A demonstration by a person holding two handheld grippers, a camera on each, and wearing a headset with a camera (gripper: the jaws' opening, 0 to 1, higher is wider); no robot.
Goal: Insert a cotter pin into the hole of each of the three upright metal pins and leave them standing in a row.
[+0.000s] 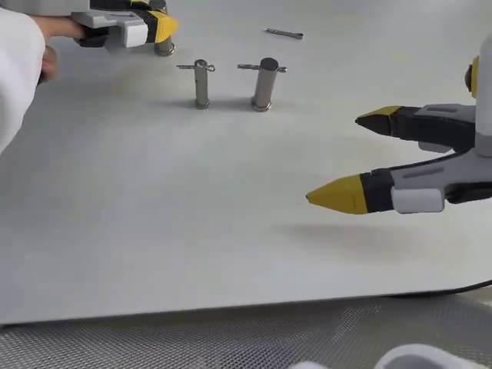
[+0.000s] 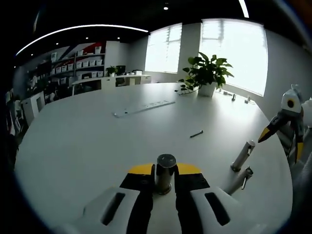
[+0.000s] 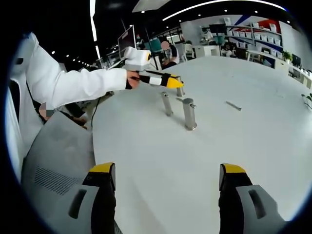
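Three upright metal pins stand on the white table [image 1: 192, 231]. The middle pin [image 1: 202, 83] and the thicker right pin [image 1: 265, 83] each carry a cotter pin [image 1: 192, 67] through the head. My left gripper [image 1: 165, 31] at the far left is shut on the third pin [image 2: 165, 162], whose head looks bare. Beyond the row lies a loose cotter pin [image 1: 284, 33] flat on the table. My right gripper [image 1: 338, 157] hovers open and holds nothing, well to the near right of the row. From it I see the three pins [image 3: 189, 113] ahead.
A white-sleeved arm [image 1: 15, 69] reaches in from the left behind the left gripper. The table's front edge meets a grey mesh surface [image 1: 231, 338]. A potted plant [image 2: 207, 73] and a long flat strip [image 2: 144, 107] sit far across the table.
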